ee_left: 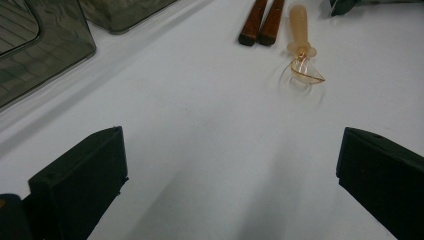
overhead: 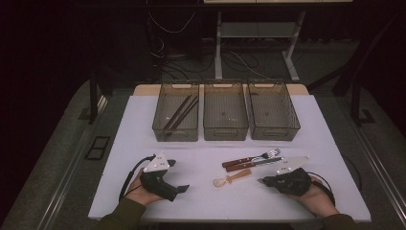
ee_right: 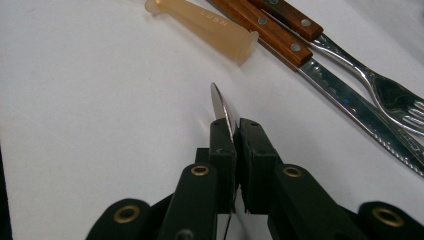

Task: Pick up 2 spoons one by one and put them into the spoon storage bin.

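In the high view, the person's left hand is holding the left gripper low over the white table, well apart from the cutlery, while the right gripper is resting near the front edge just right of a translucent orange plastic spoon. Just behind the spoon, a wooden-handled table knife and a wooden-handled steel fork are lying side by side, and three smoky transparent plastic bins are standing in a row at the back, the left one holding dark brown chopsticks. In the left gripper view, the two black jaws are standing wide apart over bare table, with the spoon and the two wooden handle ends lying farther off. In the right gripper view, the jaws are sitting pressed together on a thin, shiny metal blade that is sticking out beyond their tips, pointing toward the spoon's handle; the knife and fork are lying to the right.
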A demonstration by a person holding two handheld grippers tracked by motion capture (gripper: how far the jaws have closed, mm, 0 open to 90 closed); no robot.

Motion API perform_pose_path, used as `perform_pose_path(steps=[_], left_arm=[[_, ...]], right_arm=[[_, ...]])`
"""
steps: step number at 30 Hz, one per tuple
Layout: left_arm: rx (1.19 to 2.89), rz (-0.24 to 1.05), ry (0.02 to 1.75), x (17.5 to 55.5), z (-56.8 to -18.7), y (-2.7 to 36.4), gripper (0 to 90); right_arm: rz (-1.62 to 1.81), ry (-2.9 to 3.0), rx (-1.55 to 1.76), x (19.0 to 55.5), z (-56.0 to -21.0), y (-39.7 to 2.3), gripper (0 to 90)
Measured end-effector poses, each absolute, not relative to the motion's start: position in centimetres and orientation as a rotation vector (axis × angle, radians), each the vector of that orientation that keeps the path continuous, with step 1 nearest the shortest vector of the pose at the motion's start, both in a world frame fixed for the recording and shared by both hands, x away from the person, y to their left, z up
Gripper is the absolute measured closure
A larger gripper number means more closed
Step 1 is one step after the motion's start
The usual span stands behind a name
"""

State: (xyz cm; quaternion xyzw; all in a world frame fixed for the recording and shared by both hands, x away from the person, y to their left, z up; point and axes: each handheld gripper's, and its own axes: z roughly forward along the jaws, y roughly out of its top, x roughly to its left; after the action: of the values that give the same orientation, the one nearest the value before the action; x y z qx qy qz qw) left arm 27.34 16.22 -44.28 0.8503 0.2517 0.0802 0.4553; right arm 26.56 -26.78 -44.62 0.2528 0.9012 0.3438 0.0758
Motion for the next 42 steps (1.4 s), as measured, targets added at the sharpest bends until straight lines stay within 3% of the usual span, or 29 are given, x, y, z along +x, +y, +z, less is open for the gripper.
perform_pose_path(steps=[18, 42], left_arm=[[2.101, 0.190, 0.606, 27.3, -44.3, 16.2, 0.0], [2.074, 0.169, 0.612, 27.4, -44.5, 15.6, 0.0]], right_arm=[[1.101, 2.635, 0.797, 26.9, -43.5, -27.2, 85.7], [1.280, 2.462, 0.876, 30.5, -40.7, -26.7, 85.7]])
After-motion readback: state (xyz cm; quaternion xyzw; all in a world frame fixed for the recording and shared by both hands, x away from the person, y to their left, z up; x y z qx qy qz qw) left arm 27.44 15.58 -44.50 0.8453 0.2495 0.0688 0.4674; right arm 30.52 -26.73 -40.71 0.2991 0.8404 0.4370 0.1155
